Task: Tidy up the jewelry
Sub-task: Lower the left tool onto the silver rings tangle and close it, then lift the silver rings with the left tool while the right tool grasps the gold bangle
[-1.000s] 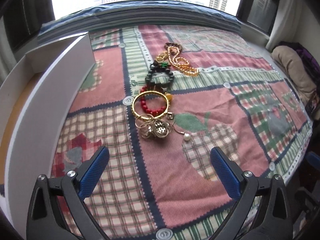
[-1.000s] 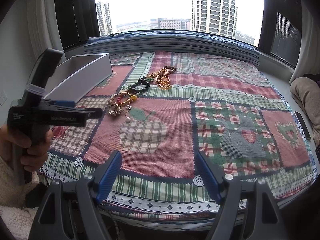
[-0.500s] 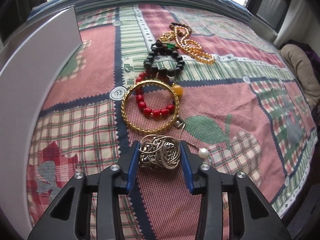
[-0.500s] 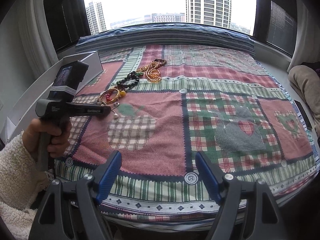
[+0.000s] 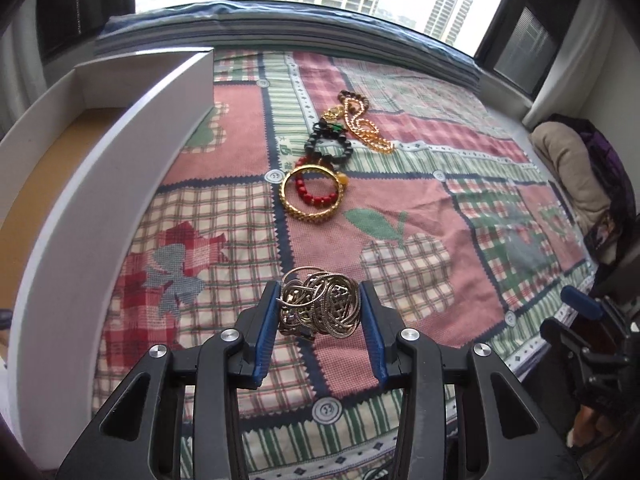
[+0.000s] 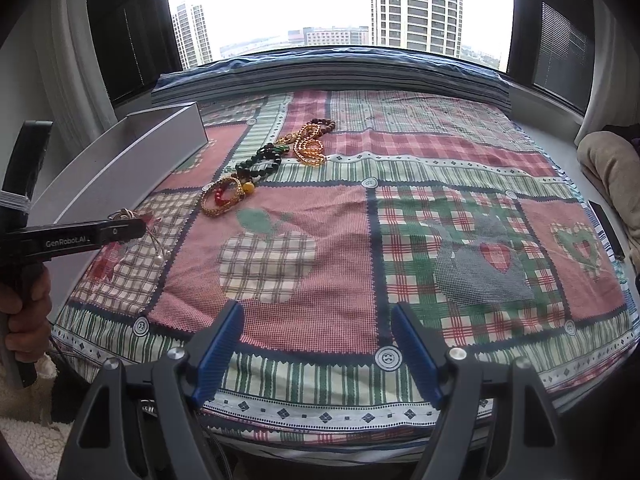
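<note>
Quilt (image 6: pixel 400 216) covers the bed, patchwork w/ apple & heart patches. White box (image 5: pixel 120 184) sits along its left edge, open top; the part of the brown floor that shows looks bare, so judging from that, nothing sorted in yet.

Jewelry left on quilt, in a line running away from the box's near end, big to small:
- gold chain (image 5: pixel 366 130) farthest, w/ brown beads at its top
- dark bead bracelet (image 5: pixel 329 147) next, touching the chain end
- gold bangle (image 5: pixel 313 194) w/ red bead bracelet (image 5: pixel 312 195) lying inside it

So approx. four pieces still to move, poss. more tangled in.

Left tongs (image 5: pixel 319 308): narrowed & clamped on a silver tangle (image 5: pixel 318 306) of wire-ish pieces, both blue pads pressing its sides. Right wrist view shows the tangle lifted clear of the quilt, a thin strand w/ pearl (image 6: pixel 159 258) dangling under it, just beside the box wall. Jaws closed on it within the last sec.

Right tongs (image 6: pixel 316 348): wide, nothing between, hanging over the near edge of the quilt, well apart from all jewelry.

Progress est.: early. First piece in hand, not yet in box; rest untouched. The dangling strand could snag on the box wall going in.
</note>
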{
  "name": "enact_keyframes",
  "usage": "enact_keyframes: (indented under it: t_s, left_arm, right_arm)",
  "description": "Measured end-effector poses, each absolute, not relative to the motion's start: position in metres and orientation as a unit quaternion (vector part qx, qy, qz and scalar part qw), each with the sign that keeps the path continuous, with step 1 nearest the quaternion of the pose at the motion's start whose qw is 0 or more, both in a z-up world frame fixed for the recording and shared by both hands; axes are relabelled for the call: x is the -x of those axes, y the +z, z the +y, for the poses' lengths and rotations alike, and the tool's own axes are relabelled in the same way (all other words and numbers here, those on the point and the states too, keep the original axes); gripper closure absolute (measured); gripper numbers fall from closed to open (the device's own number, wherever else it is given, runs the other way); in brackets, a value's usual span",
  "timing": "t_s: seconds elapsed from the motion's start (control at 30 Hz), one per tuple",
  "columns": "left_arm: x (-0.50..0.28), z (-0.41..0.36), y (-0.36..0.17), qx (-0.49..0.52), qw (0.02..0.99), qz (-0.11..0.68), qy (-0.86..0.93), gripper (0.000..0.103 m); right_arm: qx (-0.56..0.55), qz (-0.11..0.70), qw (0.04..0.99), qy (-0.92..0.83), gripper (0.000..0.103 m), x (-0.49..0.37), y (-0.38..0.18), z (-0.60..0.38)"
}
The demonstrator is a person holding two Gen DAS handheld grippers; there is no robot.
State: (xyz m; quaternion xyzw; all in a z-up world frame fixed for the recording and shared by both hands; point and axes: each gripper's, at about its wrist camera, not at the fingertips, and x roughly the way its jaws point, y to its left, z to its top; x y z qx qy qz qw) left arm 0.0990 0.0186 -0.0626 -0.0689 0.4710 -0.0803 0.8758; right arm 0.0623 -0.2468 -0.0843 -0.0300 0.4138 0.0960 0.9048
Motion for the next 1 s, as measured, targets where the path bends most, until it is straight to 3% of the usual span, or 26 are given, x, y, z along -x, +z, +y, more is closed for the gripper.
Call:
enact_keyframes:
  t_s: [0.37, 0.67, 0.7, 0.73, 0.83, 1.0]
  left_arm:
    - [-0.069, 0.054, -0.048, 0.089, 0.889, 0.448, -0.044, 0.064]
    - [-0.06, 0.08, -0.046, 0.104, 0.894, 0.436, -0.007, 0.064]
    - [-0.06, 0.083, -0.047, 0.107, 0.893, 0.436, -0.006, 0.064]
    - [-0.06, 0.085, -0.048, 0.108, 0.893, 0.437, -0.003, 0.064]
    - [-0.06, 0.09, -0.05, 0.112, 0.892, 0.439, 0.001, 0.064]
    - [-0.059, 0.094, -0.051, 0.112, 0.891, 0.44, 0.001, 0.064]
  right_arm:
    - [0.01, 0.443, 0.887, 0.13, 0.026, -0.082, -0.088, -0.23]
    - [-0.105, 0.494, 0.848, 0.158, 0.027, -0.201, -0.094, -0.236]
    - [-0.124, 0.503, 0.838, 0.172, 0.032, -0.214, -0.098, -0.231]
    - [-0.143, 0.512, 0.827, 0.183, 0.043, -0.224, -0.104, -0.224]
    - [-0.19, 0.55, 0.784, 0.217, 0.058, -0.249, -0.128, -0.196]
    - [-0.203, 0.574, 0.764, 0.216, 0.069, -0.273, -0.16, -0.157]
